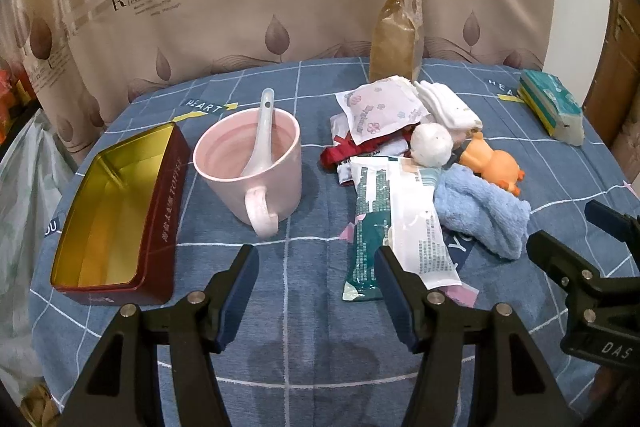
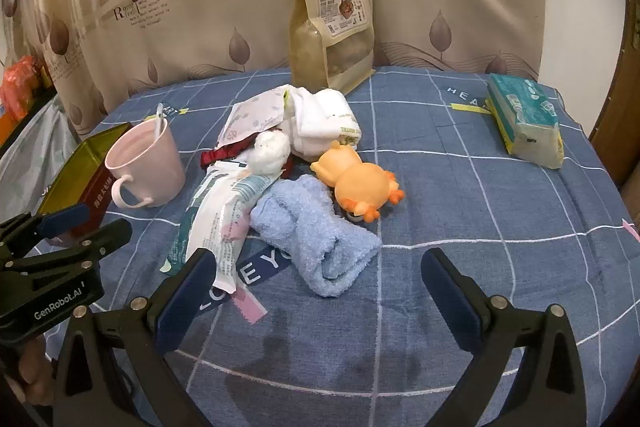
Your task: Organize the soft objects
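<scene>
A pile of soft things lies on the blue checked cloth: a rolled light-blue towel, an orange rubber toy, a white ball, folded white cloths, a red fabric piece and flat soft packets. My left gripper is open and empty, low over the cloth just left of the packets. My right gripper is open and empty, its fingers on either side of the towel's near end, apart from it.
An open red tin with a gold inside and a pink mug holding a spoon stand at the left. A tall snack bag stands at the back. A tissue pack lies at the right. A curtain hangs behind the table.
</scene>
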Tool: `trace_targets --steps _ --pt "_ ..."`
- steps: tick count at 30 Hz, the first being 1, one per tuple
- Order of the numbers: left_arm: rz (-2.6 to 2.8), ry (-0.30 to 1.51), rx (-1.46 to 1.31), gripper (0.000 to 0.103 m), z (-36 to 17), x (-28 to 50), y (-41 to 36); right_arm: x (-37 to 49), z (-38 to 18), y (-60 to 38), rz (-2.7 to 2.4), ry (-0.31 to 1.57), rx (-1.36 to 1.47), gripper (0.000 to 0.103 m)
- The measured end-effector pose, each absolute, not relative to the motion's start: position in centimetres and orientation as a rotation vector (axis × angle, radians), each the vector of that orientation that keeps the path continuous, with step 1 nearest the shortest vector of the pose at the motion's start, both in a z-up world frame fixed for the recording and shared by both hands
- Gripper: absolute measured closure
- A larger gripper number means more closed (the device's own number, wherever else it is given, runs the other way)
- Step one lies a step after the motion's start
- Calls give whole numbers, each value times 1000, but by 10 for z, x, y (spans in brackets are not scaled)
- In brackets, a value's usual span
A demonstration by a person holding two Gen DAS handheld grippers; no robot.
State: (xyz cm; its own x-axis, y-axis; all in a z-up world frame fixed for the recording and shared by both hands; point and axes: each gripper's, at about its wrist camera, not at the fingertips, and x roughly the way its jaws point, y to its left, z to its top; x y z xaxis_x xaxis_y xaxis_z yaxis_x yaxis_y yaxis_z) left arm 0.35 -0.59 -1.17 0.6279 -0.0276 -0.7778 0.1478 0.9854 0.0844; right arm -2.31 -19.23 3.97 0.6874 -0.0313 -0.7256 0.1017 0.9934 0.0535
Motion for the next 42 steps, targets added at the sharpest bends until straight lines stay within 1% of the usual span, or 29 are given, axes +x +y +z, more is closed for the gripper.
trace_targets --steps 33,42 --pt "-105 895 143 42 -13 4 -6 -22 34 -188 -59 819 81 3" --pt "-124 915 126 42 -21 8 -3 -18 34 -189 -5 805 54 4"
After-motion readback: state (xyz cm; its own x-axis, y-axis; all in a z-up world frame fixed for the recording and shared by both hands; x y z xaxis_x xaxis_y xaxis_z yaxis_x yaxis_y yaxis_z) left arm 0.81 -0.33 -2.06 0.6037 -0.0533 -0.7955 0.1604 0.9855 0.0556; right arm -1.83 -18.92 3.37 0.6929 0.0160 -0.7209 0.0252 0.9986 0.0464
